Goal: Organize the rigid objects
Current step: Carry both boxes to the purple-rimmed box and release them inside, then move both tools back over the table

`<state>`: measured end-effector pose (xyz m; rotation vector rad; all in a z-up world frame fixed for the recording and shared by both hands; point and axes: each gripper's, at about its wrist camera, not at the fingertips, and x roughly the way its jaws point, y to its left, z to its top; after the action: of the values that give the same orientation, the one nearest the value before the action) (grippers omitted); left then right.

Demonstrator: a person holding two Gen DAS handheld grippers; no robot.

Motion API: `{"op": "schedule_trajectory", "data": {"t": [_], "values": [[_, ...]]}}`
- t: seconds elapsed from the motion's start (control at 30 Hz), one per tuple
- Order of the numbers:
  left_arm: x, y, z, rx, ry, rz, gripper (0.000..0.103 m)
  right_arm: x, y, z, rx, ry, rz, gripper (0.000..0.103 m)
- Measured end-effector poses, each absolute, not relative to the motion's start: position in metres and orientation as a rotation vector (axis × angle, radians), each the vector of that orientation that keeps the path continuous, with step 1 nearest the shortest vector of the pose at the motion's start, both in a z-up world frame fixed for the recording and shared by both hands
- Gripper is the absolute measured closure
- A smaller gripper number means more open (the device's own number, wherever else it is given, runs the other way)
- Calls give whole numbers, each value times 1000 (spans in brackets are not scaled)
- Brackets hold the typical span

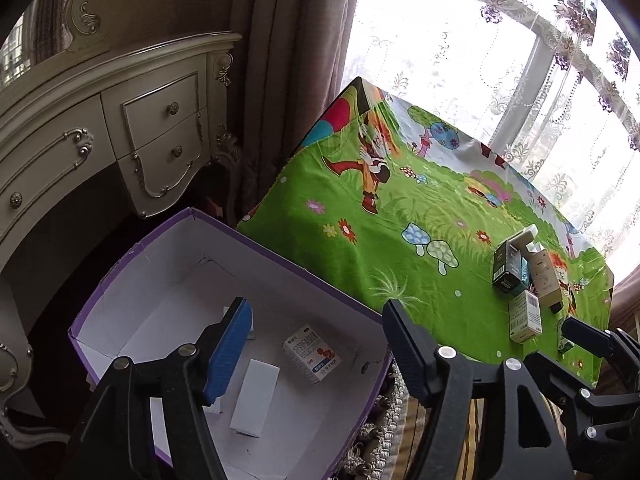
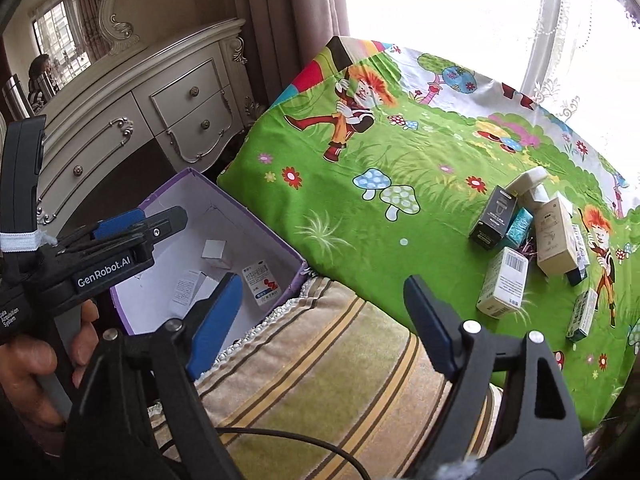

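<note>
Landmark: purple box (image 1: 224,320), open top, white inside, standing on the floor just beside the table's near corner.
Table: covered by a green cartoon cloth (image 1: 360,220) with mushrooms and flowers; window and lace curtain behind it.
Left gripper (image 1: 316,344): hangs above the purple box; jaws stand well apart, nothing between them, blue pads bare.
Right gripper (image 2: 324,316): to the table side of the purple box, above a striped cushion (image 2: 328,380); jaws wide, nothing held.
Inside the purple box: a small medicine carton (image 1: 312,354) with blue and red print lying on the bottom near the wall facing the table; a plain white carton (image 1: 255,398) flat beside it, the two apart; one or two more white pieces partly hidden behind the left pad, cannot tell what.
Far from the purple box, at the table's opposite end: a heap of small cartons. Black carton (image 2: 493,220) upright, teal box (image 2: 519,227) touching it, beige carton (image 2: 554,242) leaning among them, white spray bottle (image 2: 530,188) lying on top.
Nearer edge of that heap: white carton with barcode (image 2: 503,282) lying apart from the pile; green-and-white carton (image 2: 581,316) beyond it.
Hand (image 2: 36,360): a person's fingers wrapped on the left gripper's handle, at the purple box's outer side.
Beyond the purple box: cream dresser (image 1: 120,128) with drawers.
</note>
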<state>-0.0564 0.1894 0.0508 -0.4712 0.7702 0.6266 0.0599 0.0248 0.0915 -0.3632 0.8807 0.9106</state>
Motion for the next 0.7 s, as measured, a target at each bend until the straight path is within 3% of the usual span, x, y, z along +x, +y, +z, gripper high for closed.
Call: {"op": "schedule_trajectory", "data": {"t": [0.7], "values": [[-4,127,63,-308,751,518,24,110,-79,89,-308,764,598,11]]}}
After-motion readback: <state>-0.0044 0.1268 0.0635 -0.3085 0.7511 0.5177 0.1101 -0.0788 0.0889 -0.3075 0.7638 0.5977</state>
